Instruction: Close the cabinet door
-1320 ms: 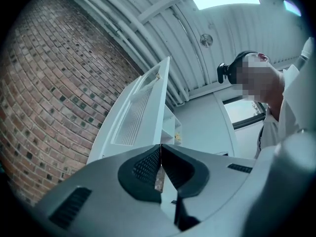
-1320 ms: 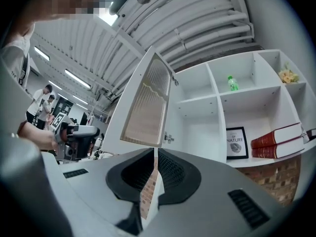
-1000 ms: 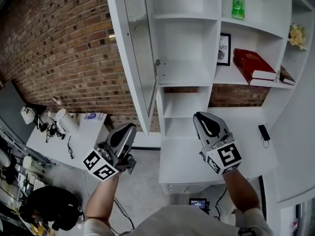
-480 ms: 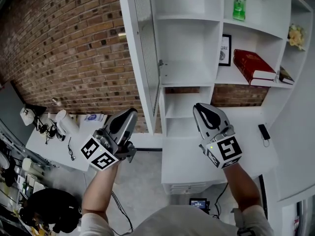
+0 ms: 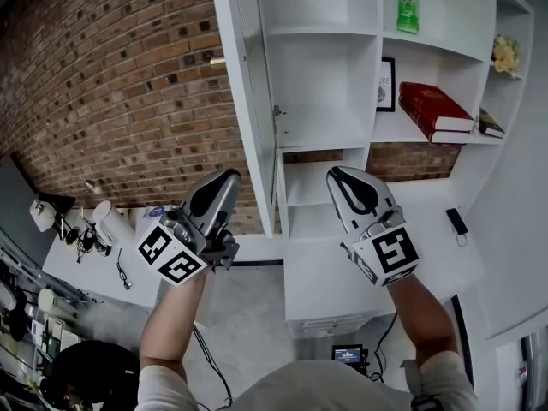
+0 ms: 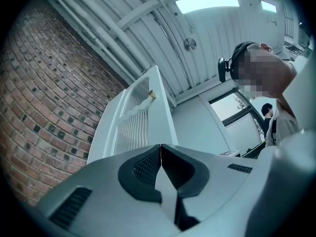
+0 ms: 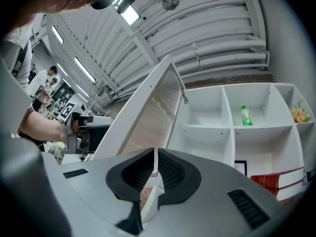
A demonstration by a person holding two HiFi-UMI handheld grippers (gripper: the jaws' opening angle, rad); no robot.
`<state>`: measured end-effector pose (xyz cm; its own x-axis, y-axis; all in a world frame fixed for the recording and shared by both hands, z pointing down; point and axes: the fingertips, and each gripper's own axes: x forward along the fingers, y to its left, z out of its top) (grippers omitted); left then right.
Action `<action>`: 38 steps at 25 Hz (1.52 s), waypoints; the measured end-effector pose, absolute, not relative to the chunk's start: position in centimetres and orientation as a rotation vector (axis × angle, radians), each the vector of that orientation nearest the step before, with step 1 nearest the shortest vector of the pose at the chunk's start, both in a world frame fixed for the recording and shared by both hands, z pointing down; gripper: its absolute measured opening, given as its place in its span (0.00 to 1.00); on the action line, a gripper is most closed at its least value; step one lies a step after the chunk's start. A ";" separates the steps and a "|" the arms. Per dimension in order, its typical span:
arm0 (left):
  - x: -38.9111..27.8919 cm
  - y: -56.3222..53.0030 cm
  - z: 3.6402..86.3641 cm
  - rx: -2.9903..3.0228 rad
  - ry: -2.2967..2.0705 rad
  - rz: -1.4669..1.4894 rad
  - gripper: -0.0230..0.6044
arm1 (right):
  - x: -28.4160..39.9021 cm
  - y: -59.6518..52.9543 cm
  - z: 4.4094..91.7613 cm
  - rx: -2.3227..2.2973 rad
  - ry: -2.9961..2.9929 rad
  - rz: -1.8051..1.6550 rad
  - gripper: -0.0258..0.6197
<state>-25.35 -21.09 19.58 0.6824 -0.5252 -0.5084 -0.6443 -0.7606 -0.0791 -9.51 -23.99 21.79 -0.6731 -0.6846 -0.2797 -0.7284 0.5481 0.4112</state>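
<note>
Both forearms are stretched forward and up, one on each side of the cabinet door (image 5: 250, 101), which stands wide open, edge-on to the head view. The left gripper (image 5: 225, 180) points up on the door's outer side, near its lower edge, with the brick wall (image 5: 111, 101) behind. Its jaws are closed tip to tip on nothing. The right gripper (image 5: 336, 176) sits in front of the open shelves (green bottle (image 5: 408, 2) and red book (image 5: 437, 108) higher up), jaws just a sliver apart, nothing in them.

Bright overhead light, strong fisheye distortion
</note>
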 end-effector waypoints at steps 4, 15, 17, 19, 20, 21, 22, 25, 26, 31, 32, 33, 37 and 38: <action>-25.2 -21.3 19.2 -2.654 0.921 0.680 0.05 | -9.7 -24.0 21.3 -1.252 2.678 0.787 0.09; -24.9 -21.7 16.1 -2.596 0.942 0.656 0.05 | -10.9 -24.1 19.4 -1.198 2.680 0.839 0.09; -24.7 -21.7 15.7 -2.586 0.948 0.653 0.05 | -10.8 -24.1 19.0 -1.190 2.674 0.846 0.09; -24.6 -21.7 15.5 -2.580 0.953 0.655 0.05 | -10.6 -24.1 18.7 -1.186 2.671 0.854 0.09; -24.6 -21.7 15.3 -2.578 0.956 0.656 0.05 | -10.5 -24.1 18.5 -1.184 2.669 0.857 0.09; -24.6 -21.7 15.2 -2.574 0.959 0.658 0.05 | -10.5 -24.1 18.3 -1.184 2.666 0.857 0.09; -24.7 -21.7 14.9 -2.570 0.962 0.660 0.05 | -10.4 -24.1 18.0 -1.185 2.663 0.858 0.09; -24.8 -22.0 13.9 -2.557 0.967 0.676 0.05 | -10.6 -24.3 17.0 -1.181 2.651 0.875 0.09; -25.0 -22.1 13.5 -2.551 0.969 0.685 0.05 | -10.7 -24.3 16.7 -1.174 2.648 0.884 0.09; -25.8 -22.5 10.9 -2.519 0.963 0.751 0.05 | -11.8 -24.0 15.5 -1.133 2.643 0.938 0.09; -25.9 -22.6 10.4 -2.513 0.957 0.758 0.05 | -12.0 -24.0 15.3 -1.129 2.641 0.946 0.09; -25.9 -22.6 9.9 -2.509 0.952 0.763 0.05 | -12.1 -24.0 15.1 -1.125 2.639 0.952 0.09; -25.8 -22.8 8.3 -2.507 0.927 0.785 0.06 | -12.8 -23.6 14.0 -1.098 2.630 0.967 0.09; -25.9 -22.8 8.0 -2.504 0.917 0.793 0.06 | -13.1 -23.4 13.7 -1.088 2.626 0.983 0.09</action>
<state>-25.87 -22.77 7.97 0.6325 -0.4741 -0.6126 -0.6747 -0.7256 -0.1350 -13.14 -23.42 13.72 -0.7305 -0.5854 -0.3516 -0.6724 0.5267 0.5201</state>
